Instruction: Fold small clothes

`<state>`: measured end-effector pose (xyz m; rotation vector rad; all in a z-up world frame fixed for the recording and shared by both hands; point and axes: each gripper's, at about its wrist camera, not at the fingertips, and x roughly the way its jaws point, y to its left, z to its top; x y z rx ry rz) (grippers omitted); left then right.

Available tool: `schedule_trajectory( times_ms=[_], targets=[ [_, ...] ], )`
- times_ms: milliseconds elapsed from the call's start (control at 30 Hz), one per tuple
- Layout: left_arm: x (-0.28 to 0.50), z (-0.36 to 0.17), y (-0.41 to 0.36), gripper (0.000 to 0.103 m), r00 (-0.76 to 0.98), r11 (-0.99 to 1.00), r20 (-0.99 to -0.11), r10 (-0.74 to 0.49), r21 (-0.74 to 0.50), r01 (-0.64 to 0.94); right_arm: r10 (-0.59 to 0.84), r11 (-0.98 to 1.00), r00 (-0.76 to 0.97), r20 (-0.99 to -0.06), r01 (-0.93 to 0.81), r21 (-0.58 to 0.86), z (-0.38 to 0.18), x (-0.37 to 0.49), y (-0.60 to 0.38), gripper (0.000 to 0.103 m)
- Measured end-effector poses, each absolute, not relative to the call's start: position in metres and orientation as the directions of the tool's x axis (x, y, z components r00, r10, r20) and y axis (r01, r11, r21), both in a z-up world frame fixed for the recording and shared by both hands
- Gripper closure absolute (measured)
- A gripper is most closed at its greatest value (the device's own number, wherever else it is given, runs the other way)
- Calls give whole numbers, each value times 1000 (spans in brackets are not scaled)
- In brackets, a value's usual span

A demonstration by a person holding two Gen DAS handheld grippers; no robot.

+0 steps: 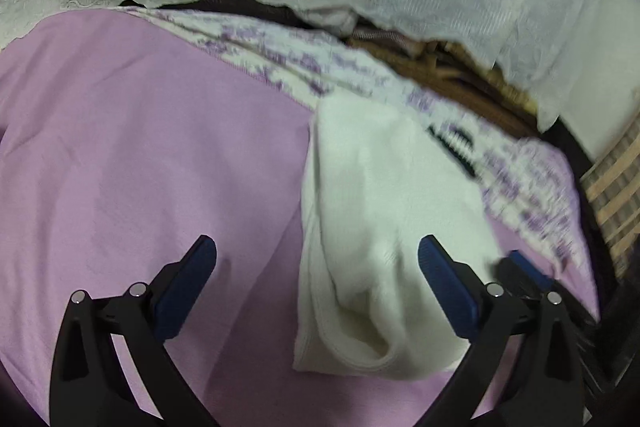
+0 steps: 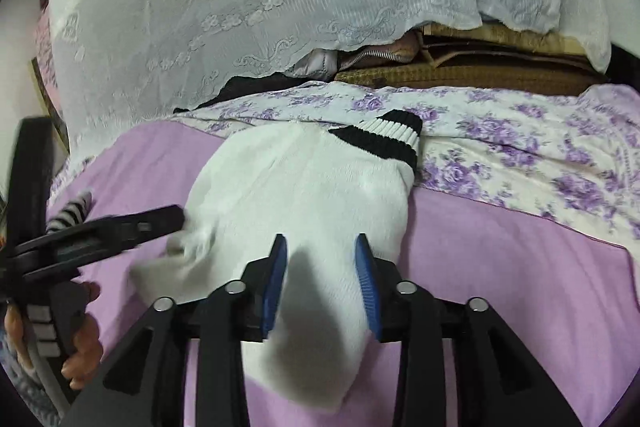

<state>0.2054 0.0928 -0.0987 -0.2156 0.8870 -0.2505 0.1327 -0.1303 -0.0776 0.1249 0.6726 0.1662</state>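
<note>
A white sock (image 2: pixel 304 187) with a black-and-white ribbed cuff (image 2: pixel 394 135) lies on the pink sheet (image 2: pixel 500 267). My right gripper (image 2: pixel 321 247) has its jaws partly closed on either side of the sock's foot part, which bulges up between the blue pads (image 2: pixel 366 279). In the left wrist view the sock (image 1: pixel 380 227) lies folded lengthwise, its toe end towards me. My left gripper (image 1: pixel 318 247) is wide open above the sheet, its right finger (image 1: pixel 444 279) over the sock's edge. The left gripper also shows in the right wrist view (image 2: pixel 176 215), at the sock's left side.
A floral purple-and-white cloth (image 2: pixel 520 147) lies beyond the sock. A white lace cover (image 2: pixel 240 7) hangs over stacked brown mats (image 2: pixel 460 67) at the back. A striped grey sock (image 2: pixel 76 211) lies at the left. A hand (image 2: pixel 84 343) holds the left gripper's handle.
</note>
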Motion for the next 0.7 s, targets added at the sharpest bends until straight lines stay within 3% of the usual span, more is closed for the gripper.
schedule_trajectory(
  times_ms=[100,300,533,700],
  targets=[
    [215,-126,79,4,544,967,-800,-255,-218,134,162,986,755,-635,-106,126,-89,129,-126,55],
    [205,-122,67,4,617,984,-768,-173,-105,145,143,989,749,-647,-87,117,-102,130,-128,46],
    [203,-117,66,4,632,985,-757,-166,-93,146,166,983,764,-624,-74,171,-99,122,-137,46],
    [189,-103,57,4,713,988,-691,-120,-15,151,154,983,819,-552,-69,171,-79,114,-141,47]
  ],
)
